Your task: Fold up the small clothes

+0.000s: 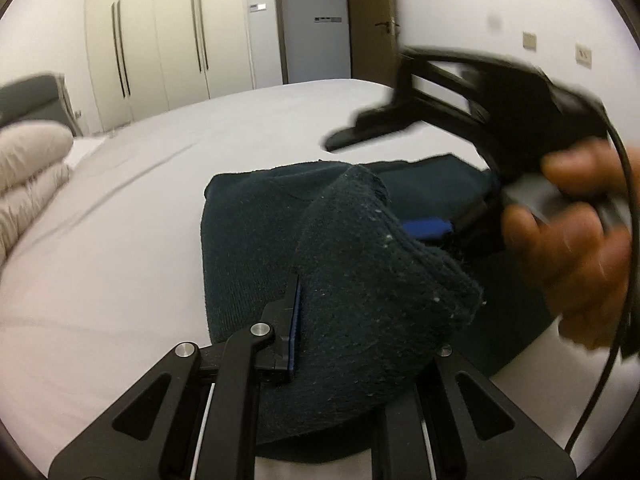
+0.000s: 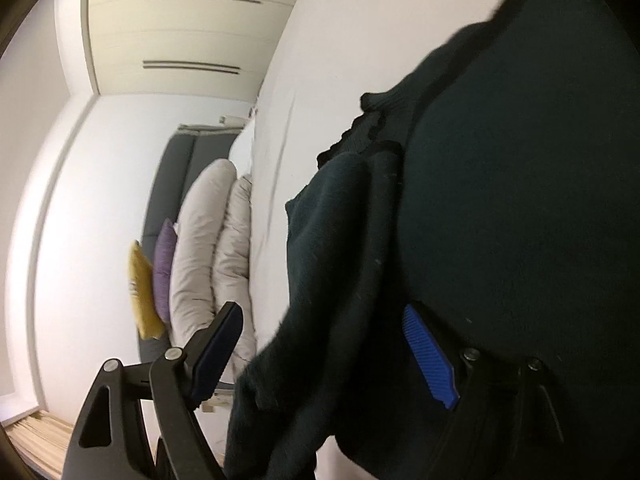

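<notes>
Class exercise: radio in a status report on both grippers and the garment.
Left gripper shut on dark green knit garment, fold lifted. Right gripper open, fabric between its fingers. Garment on white bed. Nothing in the way.

White bed, cream wardrobe, beige duvet, purple cushion, yellow cushion

A bedroom with a wide bed under a white sheet.

Behind the far edge of the bed stands a cream wardrobe with long dark handles, and next to it an open doorway with a brown door. The walls are white; two sockets sit on the right wall. At the head of the bed lie beige pillows, a purple cushion, a yellow cushion and a grey headboard.
</notes>
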`<state>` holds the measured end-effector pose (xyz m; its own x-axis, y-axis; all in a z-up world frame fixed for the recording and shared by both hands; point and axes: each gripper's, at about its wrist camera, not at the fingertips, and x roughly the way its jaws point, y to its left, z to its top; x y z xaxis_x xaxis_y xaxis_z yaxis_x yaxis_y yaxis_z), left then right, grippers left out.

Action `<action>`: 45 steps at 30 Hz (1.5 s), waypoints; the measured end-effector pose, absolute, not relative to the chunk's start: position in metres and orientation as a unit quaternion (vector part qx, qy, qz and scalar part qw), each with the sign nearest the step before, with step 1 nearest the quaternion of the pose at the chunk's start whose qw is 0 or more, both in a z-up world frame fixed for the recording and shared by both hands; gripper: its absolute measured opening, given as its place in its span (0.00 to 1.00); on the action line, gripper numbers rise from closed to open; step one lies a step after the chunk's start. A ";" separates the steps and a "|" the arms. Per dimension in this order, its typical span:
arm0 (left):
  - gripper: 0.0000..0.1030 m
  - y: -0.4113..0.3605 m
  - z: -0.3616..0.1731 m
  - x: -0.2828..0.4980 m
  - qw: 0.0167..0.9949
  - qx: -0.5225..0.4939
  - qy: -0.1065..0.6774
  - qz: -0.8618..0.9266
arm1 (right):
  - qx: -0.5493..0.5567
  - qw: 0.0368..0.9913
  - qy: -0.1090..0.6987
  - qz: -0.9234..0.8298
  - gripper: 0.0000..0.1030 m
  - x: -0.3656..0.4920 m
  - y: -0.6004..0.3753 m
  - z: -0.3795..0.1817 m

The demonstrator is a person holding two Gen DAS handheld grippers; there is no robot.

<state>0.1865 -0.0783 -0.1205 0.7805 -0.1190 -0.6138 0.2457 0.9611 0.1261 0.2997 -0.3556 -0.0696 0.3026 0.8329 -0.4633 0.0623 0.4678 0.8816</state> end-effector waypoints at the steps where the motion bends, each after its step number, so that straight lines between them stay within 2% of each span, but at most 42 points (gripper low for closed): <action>1: 0.10 -0.082 -0.120 0.191 0.938 0.109 0.314 -0.096 | 0.427 0.683 0.519 0.285 0.78 0.303 -0.352 -0.067; 2: 0.10 -0.084 -0.123 0.191 0.937 0.123 0.312 -0.094 | 0.423 0.684 0.519 0.290 0.69 0.306 -0.348 -0.065; 4: 0.10 -0.088 -0.125 0.190 0.937 0.137 0.310 -0.091 | 0.394 0.691 0.528 0.297 0.63 0.312 -0.336 -0.059; 6: 0.10 -0.091 -0.128 0.192 0.935 0.147 0.311 -0.090 | 0.361 0.697 0.545 0.293 0.50 0.315 -0.324 -0.057; 7: 0.10 -0.092 -0.129 0.192 0.934 0.149 0.311 -0.090 | 0.339 0.701 0.556 0.290 0.35 0.317 -0.317 -0.059; 8: 0.10 -0.090 -0.134 0.191 0.933 0.153 0.312 -0.089 | 0.319 0.710 0.560 0.284 0.25 0.316 -0.313 -0.059; 11: 0.10 -0.097 -0.140 0.194 0.929 0.162 0.317 -0.097 | 0.314 0.722 0.550 0.279 0.16 0.309 -0.322 -0.062; 13: 0.10 -0.107 -0.142 0.194 0.927 0.170 0.319 -0.101 | 0.310 0.730 0.543 0.275 0.15 0.305 -0.334 -0.063; 17: 0.10 -0.140 -0.136 0.196 0.923 0.187 0.312 -0.124 | 0.300 0.752 0.520 0.272 0.14 0.303 -0.355 -0.052; 26: 0.10 -0.231 -0.113 0.201 0.916 0.197 0.286 -0.200 | 0.250 0.812 0.466 0.248 0.14 0.299 -0.457 0.012; 29: 0.13 -0.251 -0.130 0.209 0.901 0.180 0.326 -0.223 | 0.241 0.815 0.479 0.220 0.14 0.303 -0.488 -0.001; 32: 0.14 -0.255 -0.146 0.199 0.880 0.177 0.368 -0.242 | 0.256 0.801 0.511 0.180 0.14 0.305 -0.517 -0.037; 37: 0.18 -0.218 -0.137 0.167 0.860 0.123 0.387 -0.310 | 0.300 0.796 0.495 0.178 0.14 0.299 -0.540 -0.055; 40: 0.18 -0.183 -0.123 0.161 0.883 0.117 0.353 -0.287 | 0.329 0.782 0.499 0.178 0.24 0.291 -0.543 -0.055; 42: 0.18 -0.158 -0.115 0.176 0.900 0.105 0.336 -0.257 | 0.347 0.775 0.495 0.184 0.36 0.275 -0.543 -0.048; 43: 0.18 -0.148 -0.113 0.189 0.904 0.099 0.339 -0.242 | 0.350 0.777 0.488 0.189 0.49 0.266 -0.543 -0.044; 44: 0.18 -0.138 -0.114 0.202 0.906 0.091 0.345 -0.226 | 0.354 0.778 0.482 0.194 0.57 0.258 -0.546 -0.040; 45: 0.18 -0.128 -0.118 0.215 0.908 0.086 0.351 -0.211 | 0.361 0.777 0.476 0.199 0.58 0.249 -0.546 -0.036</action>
